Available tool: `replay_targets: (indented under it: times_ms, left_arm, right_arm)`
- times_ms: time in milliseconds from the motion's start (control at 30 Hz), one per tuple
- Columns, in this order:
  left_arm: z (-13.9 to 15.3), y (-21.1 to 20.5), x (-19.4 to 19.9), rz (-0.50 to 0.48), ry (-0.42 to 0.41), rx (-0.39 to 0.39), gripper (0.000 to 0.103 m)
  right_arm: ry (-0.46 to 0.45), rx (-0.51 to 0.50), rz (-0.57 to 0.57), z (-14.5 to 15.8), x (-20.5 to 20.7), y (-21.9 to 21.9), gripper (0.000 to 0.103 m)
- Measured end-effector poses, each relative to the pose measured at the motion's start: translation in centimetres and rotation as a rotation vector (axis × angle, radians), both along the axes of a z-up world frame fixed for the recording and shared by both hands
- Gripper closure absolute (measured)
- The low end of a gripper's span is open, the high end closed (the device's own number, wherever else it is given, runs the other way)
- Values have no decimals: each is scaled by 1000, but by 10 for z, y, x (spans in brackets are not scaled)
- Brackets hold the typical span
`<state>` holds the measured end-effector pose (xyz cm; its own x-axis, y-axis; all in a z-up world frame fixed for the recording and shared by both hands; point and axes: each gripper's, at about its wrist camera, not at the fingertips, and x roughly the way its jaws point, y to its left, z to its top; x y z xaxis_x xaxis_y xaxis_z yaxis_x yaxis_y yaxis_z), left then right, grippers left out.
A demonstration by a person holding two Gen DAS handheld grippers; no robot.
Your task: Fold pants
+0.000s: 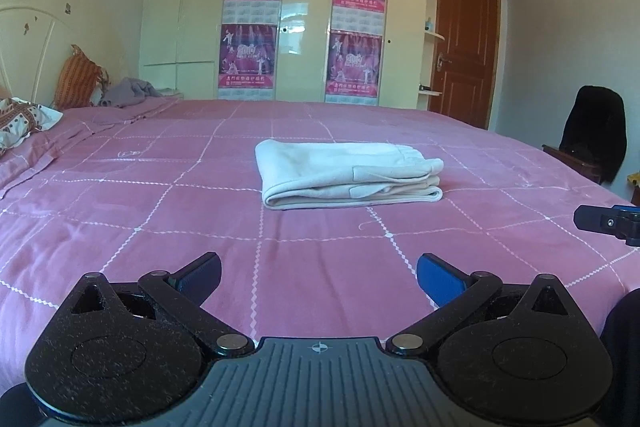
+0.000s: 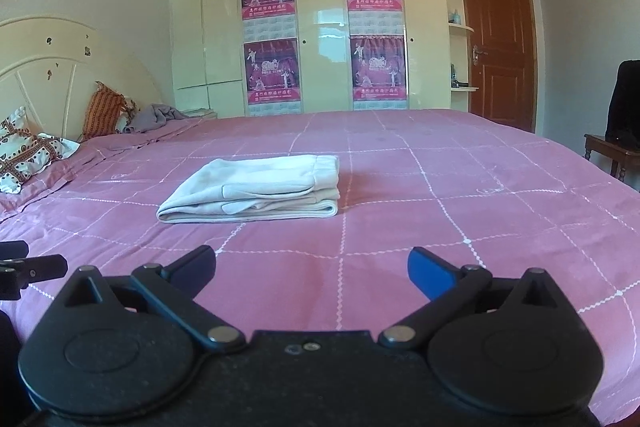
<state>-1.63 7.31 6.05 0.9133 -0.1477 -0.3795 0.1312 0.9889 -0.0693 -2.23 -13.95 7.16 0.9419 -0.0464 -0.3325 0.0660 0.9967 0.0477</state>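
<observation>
- A bedroom is showing in both wrist views: a wide bed under a pink checked bedspread (image 1: 168, 195) is filling the middle, with a cream wardrobe (image 1: 304, 27) carrying magenta posters standing behind it and a brown door (image 1: 464, 39) sitting to its right.
- At the far left, patterned pillows (image 2: 28, 151) and a crumpled grey garment (image 1: 128, 93) are lying by the headboard, well apart from the work.
- The left gripper (image 1: 319, 277) is hovering low over bare bedspread, its jaws standing wide apart and gripping nothing.
- The pants (image 1: 348, 173), white, are lying near the middle of the bed as a compact rectangular stack of several layers, the rounded fold facing left and the waistband end facing right, edges looking fairly even.
- The right gripper (image 2: 312, 269) is likewise spreading its jaws fully, with only bedspread between them; the pants are sitting ahead and to its left, untouched.
- At the far right, a dark garment is hanging over a chair (image 1: 592, 135).
- Judging by this, the folding is looking finished: both tools are standing clear and nothing seems left beyond perhaps tidying an edge.
</observation>
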Motion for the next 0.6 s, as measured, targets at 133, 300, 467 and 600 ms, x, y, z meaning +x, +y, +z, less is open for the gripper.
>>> replay_targets:
  times_ms: [133, 300, 467, 600]
  left_arm:
    - [0, 0, -1, 0, -3, -3, 0]
    - [0, 1, -2, 1, -7, -1, 0]
    - [0, 0, -2, 0, -7, -2, 0]
    - [0, 0, -3, -2, -6, -2, 0]
  right_arm:
    - [-2, 0, 1, 0, 0, -1, 0]
    - [3, -1, 3, -1, 2, -1, 0]
    - [14, -4, 5, -3, 3, 2, 0]
    - [14, -5, 4, -3, 4, 3, 0]
